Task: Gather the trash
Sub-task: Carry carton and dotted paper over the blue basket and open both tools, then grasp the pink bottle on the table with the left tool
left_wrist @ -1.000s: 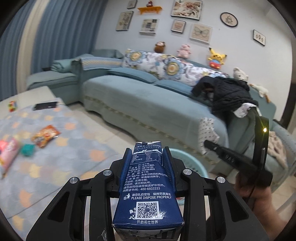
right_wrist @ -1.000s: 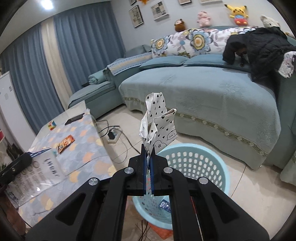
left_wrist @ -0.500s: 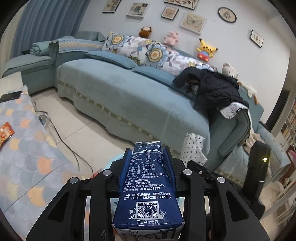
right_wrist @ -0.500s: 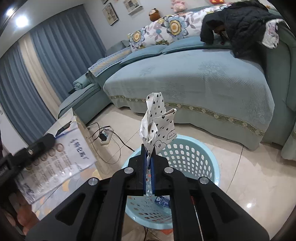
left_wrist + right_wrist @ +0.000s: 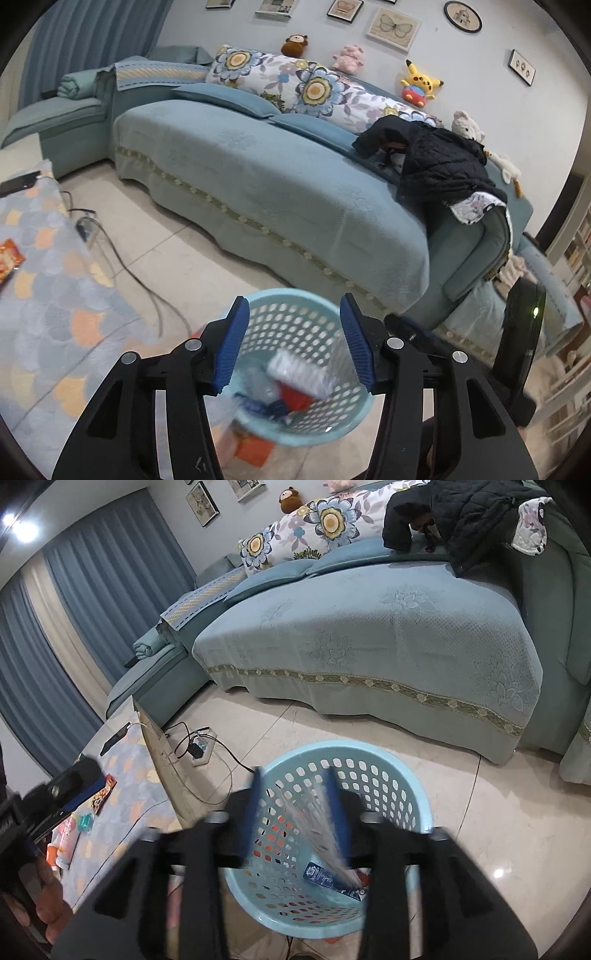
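I held both grippers above the light blue perforated basket [image 5: 334,434], which stood on the pale tiled floor [image 5: 192,266] just in front of the blue sofa [image 5: 280,192]. My left gripper [image 5: 293,345] had its jaws opening, blue pads apart with nothing pressed between them; through the gap I saw a blurred white-and-red piece of trash [image 5: 299,374] down inside the basket among other scraps, one of them dark blue. My right gripper [image 5: 295,814] was opening too, its fingers smeared by motion, and a grey-white blurred streak of paper [image 5: 323,830] ran along the inner face of the right-hand pad down into the basket; I could not tell whether it touched that pad. A dark blue carton [image 5: 321,876] with white printing lay at the bottom of the basket, the print too small and blurred for me to read. No other writing was legible. On the patterned table cover [image 5: 48,295] to the left lay a red-orange snack packet [image 5: 8,258], its lettering unreadable. A black cable [image 5: 140,284] trailed across the floor to a power strip [image 5: 199,751] beside the table.
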### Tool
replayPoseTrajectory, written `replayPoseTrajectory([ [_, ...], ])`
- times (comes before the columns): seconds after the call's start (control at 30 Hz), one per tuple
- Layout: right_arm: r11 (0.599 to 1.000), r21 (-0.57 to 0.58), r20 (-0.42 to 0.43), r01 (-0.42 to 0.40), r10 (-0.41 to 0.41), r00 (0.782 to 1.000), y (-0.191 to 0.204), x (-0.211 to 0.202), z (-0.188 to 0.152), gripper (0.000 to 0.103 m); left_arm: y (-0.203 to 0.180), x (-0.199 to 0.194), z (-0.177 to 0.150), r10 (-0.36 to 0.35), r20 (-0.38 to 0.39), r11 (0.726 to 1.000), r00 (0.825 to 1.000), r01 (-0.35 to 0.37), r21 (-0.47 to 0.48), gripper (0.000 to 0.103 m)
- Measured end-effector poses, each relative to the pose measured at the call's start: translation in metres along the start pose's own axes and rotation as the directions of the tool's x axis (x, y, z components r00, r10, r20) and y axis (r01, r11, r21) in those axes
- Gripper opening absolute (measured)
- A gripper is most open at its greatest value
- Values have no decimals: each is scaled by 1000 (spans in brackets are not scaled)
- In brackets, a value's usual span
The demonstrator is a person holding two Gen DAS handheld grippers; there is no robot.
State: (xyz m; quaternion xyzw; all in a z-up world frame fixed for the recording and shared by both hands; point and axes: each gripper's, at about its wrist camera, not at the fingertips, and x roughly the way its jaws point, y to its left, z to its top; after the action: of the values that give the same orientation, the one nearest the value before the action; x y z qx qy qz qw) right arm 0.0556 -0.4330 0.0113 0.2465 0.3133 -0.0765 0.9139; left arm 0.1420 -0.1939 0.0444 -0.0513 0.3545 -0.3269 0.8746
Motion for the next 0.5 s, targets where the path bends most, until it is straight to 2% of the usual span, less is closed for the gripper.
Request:
replayPoseTrajectory([
  [0.07, 1000, 3, 8, -6, 6, 1000, 0, -1, 0, 51, 7, -10, -5, 36, -4, 999, 999, -35, 23, 51],
  [0.17, 1000, 7, -3, -29, 29, 1000, 1, 0, -2, 51, 26, -30, -24, 128, -24, 989, 991, -126, 72, 56],
  [0.23, 999, 2, -14, -41, 41, 999, 4, 1, -4, 52, 44, -43, -42, 229, -50, 968, 972, -222, 117, 57],
  [0.27, 999, -9, -21, -48, 48, 999, 7, 3, -6, 52, 53, -49, -49, 285, -64, 951, 956, -274, 142, 57],
  [0.3, 998, -19, -25, -56, 55, 998, 10, 4, -7, 52, 65, -59, -60, 363, -73, 922, 929, -346, 176, 57],
  [0.37, 996, -61, -40, -71, 68, 997, 22, 8, -12, 52, 84, -77, -71, 456, -74, 876, 887, -433, 213, 58],
  [0.4, 994, -85, -50, -73, 69, 996, 29, 11, -14, 52, 96, -90, -76, 496, -69, 853, 866, -470, 228, 58],
  [0.43, 990, -120, -66, -79, 71, 995, 39, 15, -18, 52, 104, -99, -79, 519, -63, 837, 852, -493, 237, 58],
  [0.5, 982, -170, -74, -85, 73, 995, 55, 19, -25, 52, 129, -124, -83, 585, -47, 792, 809, -558, 248, 62],
])
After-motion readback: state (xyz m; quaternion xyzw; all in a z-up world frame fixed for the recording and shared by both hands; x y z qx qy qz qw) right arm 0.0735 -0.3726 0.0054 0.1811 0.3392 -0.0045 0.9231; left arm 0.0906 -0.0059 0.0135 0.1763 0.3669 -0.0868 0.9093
